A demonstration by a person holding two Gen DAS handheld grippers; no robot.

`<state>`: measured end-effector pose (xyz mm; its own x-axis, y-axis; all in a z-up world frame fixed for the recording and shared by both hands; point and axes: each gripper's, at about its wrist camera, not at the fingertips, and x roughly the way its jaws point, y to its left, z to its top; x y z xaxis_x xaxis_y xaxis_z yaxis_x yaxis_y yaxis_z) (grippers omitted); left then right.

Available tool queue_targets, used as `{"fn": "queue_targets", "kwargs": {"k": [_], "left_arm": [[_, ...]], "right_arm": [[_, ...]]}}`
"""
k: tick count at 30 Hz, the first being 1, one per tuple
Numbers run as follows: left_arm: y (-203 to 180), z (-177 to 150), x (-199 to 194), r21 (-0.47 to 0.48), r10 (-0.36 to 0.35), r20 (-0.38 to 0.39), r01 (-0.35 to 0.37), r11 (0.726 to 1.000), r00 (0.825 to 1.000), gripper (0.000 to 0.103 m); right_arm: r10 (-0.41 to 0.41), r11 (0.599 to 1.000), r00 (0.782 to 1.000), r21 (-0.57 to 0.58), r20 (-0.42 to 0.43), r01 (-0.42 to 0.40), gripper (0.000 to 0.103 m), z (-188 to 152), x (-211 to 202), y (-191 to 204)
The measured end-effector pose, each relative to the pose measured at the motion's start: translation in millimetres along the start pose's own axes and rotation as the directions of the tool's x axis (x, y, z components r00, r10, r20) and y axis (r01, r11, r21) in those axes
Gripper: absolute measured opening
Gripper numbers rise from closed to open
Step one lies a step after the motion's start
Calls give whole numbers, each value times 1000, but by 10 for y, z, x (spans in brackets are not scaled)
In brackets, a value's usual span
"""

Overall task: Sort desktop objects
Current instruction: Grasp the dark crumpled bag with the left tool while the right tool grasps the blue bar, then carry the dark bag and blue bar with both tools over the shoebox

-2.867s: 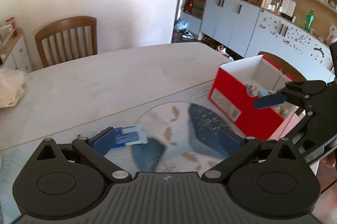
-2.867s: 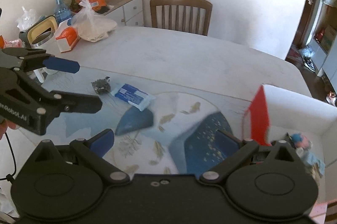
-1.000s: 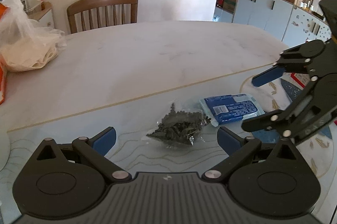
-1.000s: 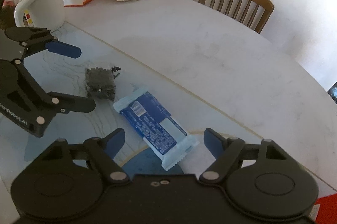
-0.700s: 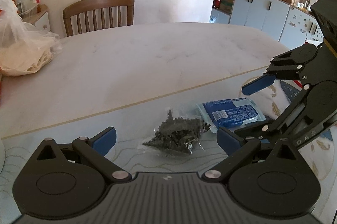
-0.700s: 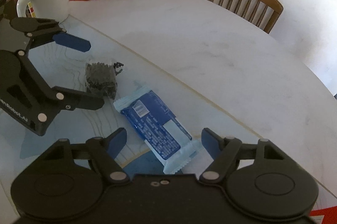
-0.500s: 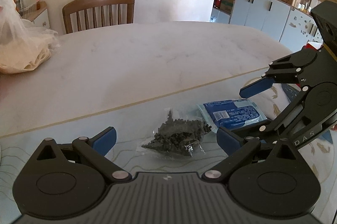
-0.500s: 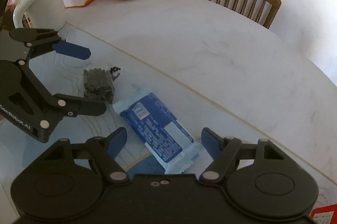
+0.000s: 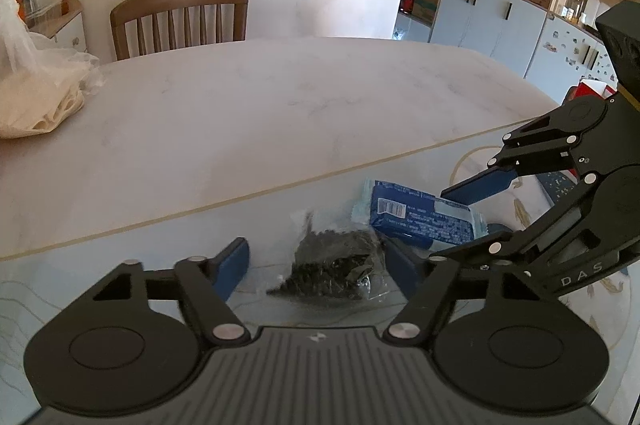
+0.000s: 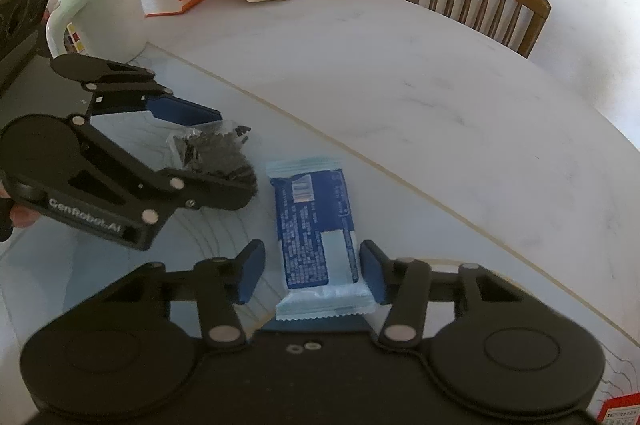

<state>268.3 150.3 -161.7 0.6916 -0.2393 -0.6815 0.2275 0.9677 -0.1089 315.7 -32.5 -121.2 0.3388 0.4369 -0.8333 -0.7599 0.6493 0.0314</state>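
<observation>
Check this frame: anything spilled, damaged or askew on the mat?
Nothing stands out. The dark granule bag and the blue packet lie intact, side by side on the mat, each between open fingers of the left gripper and right gripper.

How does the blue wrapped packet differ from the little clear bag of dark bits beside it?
The blue packet is opaque, printed, flat and oblong; the clear bag shows dark loose bits and sits lumpy and crumpled. The packet lies between the right gripper fingers, the bag between the left gripper fingers. Both rest on the glass mat, side by side.
</observation>
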Motion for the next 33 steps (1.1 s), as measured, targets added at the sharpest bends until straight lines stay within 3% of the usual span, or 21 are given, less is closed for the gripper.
{"fn": "queue_targets", "kwargs": {"k": [4,16,33], "left_arm": [[-1,-7,-13,13,-5,0,5,1000,1000,63],[-71,9,-47,43,-4,-20,4,999,1000,48],[-127,-95,-209,16,0,-41,1,1000,999,45]], "right_arm": [[7,1000,1000,-15,-3,-7,39,16,-11,46],[-52,999,998,-13,-24,52,36,4,-48,153],[-99,989,994,106,-48,103,36,-167,-247,233]]}}
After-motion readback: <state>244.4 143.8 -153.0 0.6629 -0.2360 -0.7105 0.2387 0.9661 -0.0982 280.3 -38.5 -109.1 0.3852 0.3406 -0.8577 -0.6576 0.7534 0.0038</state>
